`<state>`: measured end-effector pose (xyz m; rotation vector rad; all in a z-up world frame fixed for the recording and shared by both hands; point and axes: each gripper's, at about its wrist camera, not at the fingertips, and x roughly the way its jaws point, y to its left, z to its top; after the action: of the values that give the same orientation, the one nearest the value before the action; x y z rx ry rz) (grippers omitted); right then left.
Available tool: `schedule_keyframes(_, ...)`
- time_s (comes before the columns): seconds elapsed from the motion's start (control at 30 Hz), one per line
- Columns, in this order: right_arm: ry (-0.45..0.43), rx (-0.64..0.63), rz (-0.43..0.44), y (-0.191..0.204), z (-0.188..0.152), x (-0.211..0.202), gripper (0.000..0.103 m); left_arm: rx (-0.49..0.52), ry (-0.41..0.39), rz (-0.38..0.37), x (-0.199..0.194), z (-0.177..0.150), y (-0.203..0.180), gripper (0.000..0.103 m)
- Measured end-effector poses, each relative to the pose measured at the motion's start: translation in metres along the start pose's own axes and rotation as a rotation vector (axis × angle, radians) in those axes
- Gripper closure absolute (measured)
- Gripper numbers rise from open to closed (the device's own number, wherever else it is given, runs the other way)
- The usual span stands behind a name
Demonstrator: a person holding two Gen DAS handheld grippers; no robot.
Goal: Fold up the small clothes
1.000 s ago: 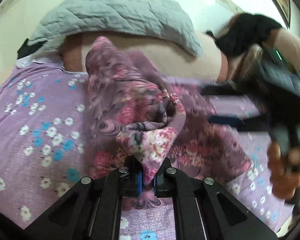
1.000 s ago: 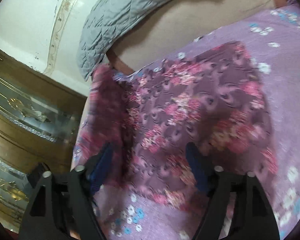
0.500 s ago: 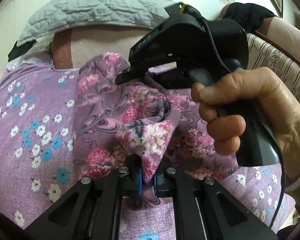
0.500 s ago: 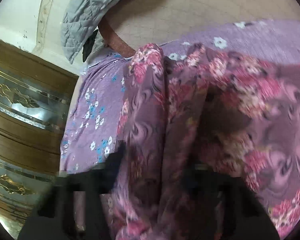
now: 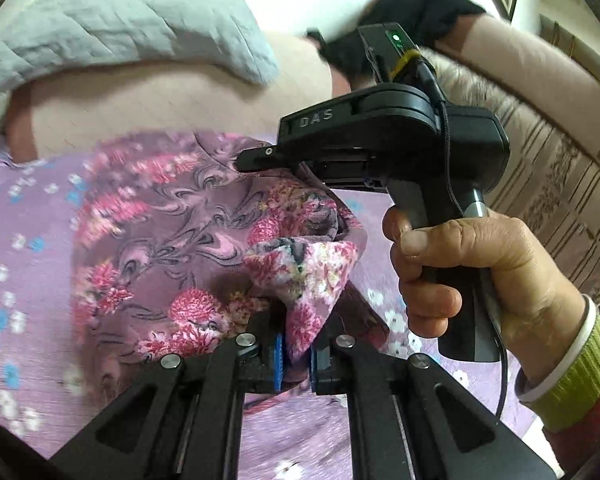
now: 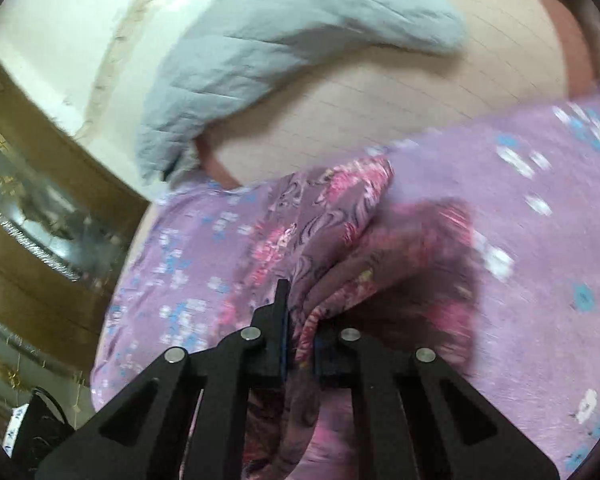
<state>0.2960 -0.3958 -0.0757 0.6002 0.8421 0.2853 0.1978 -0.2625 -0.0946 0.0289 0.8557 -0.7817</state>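
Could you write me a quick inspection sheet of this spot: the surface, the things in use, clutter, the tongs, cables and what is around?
Surface: bed sheet, lilac with small white and blue flowers.
Job's things: floral garment, bunched up and partly lifted off the sheet.
Clutter: grey quilt draped over the headboard; a black item beside it.
Tongs: left tongs shut on a garment corner; right tongs shut on another fold, with a hand on the handle.
Cables: thin black cord along the right tool's body.
Surroundings: wooden cabinet with shiny panels; pale wall.
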Motion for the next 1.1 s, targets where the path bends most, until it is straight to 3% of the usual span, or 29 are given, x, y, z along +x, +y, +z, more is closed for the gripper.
schedule_keyframes(0.1,0.015,0.015,-0.004,-0.02,-0.006,0.004,0.093,-0.004,0.041,0.01,0.021,-0.005,-0.001,0.095)
schedule_keyframes(0.27,-0.019,-0.029,-0.004,-0.018,-0.005,-0.005,0.093,-0.01,0.025,-0.015,0.026,-0.002,0.0,0.095)
schedule_keyframes(0.47,0.024,-0.031,-0.099,-0.034,-0.013,0.005,0.09,-0.019,0.096,-0.017,0.048,-0.012,-0.003,0.09)
schedule_keyframes(0.6,-0.005,-0.01,-0.127,-0.041,-0.019,0.003,0.076,-0.033,0.11,-0.039,0.041,-0.019,0.006,0.083)
schedule_keyframes(0.7,-0.003,0.069,-0.047,-0.048,-0.018,-0.002,0.072,-0.039,0.103,-0.052,0.028,-0.023,0.009,0.072)
schedule_keyframes(0.73,0.004,0.086,-0.022,-0.049,-0.017,-0.001,0.067,-0.045,0.103,-0.051,0.024,-0.024,0.011,0.071)
schedule_keyframes(0.8,-0.008,0.09,-0.004,-0.045,-0.014,0.002,0.047,-0.057,0.108,-0.05,0.019,-0.027,0.014,0.066)
schedule_keyframes(0.93,-0.041,0.13,-0.004,-0.043,-0.001,0.01,0.042,-0.056,0.138,-0.032,0.019,-0.036,0.019,0.066)
schedule_keyframes(1.1,-0.157,0.172,0.169,-0.04,0.02,-0.004,0.04,-0.063,0.16,-0.029,0.027,-0.045,0.019,0.066)
